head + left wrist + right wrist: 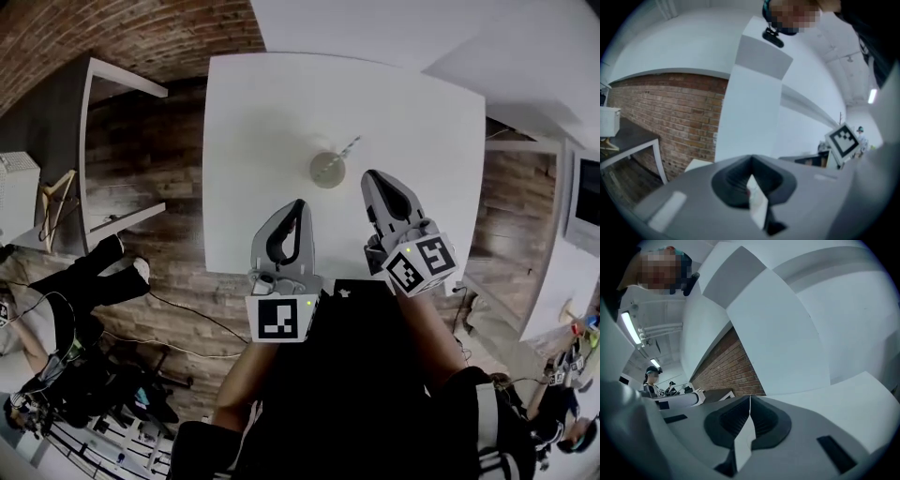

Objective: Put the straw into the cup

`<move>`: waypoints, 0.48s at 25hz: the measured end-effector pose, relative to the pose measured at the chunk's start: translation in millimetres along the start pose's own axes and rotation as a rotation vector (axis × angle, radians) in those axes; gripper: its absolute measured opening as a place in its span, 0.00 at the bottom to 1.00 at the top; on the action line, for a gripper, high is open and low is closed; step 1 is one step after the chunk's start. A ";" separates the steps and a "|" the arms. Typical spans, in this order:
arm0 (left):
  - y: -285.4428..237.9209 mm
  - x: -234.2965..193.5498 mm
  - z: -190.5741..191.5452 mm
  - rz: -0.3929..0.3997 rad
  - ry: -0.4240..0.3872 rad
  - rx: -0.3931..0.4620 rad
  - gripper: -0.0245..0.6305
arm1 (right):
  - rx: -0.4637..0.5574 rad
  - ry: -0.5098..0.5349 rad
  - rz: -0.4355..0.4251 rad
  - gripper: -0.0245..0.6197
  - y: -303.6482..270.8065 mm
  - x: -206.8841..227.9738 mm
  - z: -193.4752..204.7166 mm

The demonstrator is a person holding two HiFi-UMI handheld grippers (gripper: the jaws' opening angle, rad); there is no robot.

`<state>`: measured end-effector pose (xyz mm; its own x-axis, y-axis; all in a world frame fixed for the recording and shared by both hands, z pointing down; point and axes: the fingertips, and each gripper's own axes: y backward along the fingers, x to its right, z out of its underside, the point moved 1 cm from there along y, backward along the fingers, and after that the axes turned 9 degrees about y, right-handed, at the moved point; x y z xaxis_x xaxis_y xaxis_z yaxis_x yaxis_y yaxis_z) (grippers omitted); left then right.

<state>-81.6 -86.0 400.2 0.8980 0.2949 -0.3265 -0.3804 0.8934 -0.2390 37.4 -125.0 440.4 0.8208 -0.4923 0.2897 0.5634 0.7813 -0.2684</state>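
In the head view a cup (328,170) is seen on the white table (253,122), at 12 o'clock from the two grippers. The straw (350,147) appears to be lodged in it, its free end leaning out toward 1 o'clock; whether its lower end reaches the cup's bottom cannot be made out. The insertion is therefore judged to be done, or all but done.

The left gripper (299,203) is held over the near edge of the table, at 7 o'clock from the cup. The right gripper (368,174) is held just beside the cup at 4 o'clock, apart from it. Both are clenched with nothing between the jaws.

No further grasp seems to be called for. If anything, the straw may need to be checked for a steady seat, and the grippers drawn back without the cup being knocked, the right one being the closer risk.

Cup, straw and table are shown by the head view alone. The gripper views are tilted upward, and only white walls and a brick wall (670,117) are taken in. What they add is the jaws: in the left gripper (751,160) view and the right gripper (750,398) view the tips are seen pressed together, empty.
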 end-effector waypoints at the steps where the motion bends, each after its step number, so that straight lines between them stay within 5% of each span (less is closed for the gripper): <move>1: 3.9 3.3 -3.2 0.010 -0.008 0.014 0.04 | 0.016 0.012 -0.001 0.05 5.7 -4.3 -3.6; 12: 45.8 39.6 -45.5 0.124 -0.121 0.103 0.04 | 0.118 0.127 0.010 0.05 68.3 -59.6 -39.4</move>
<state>-73.6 -48.8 334.6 0.8680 0.4383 -0.2336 -0.4709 0.8758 -0.1064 30.7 -57.4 368.6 0.8357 -0.5231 0.1671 0.5465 0.8222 -0.1591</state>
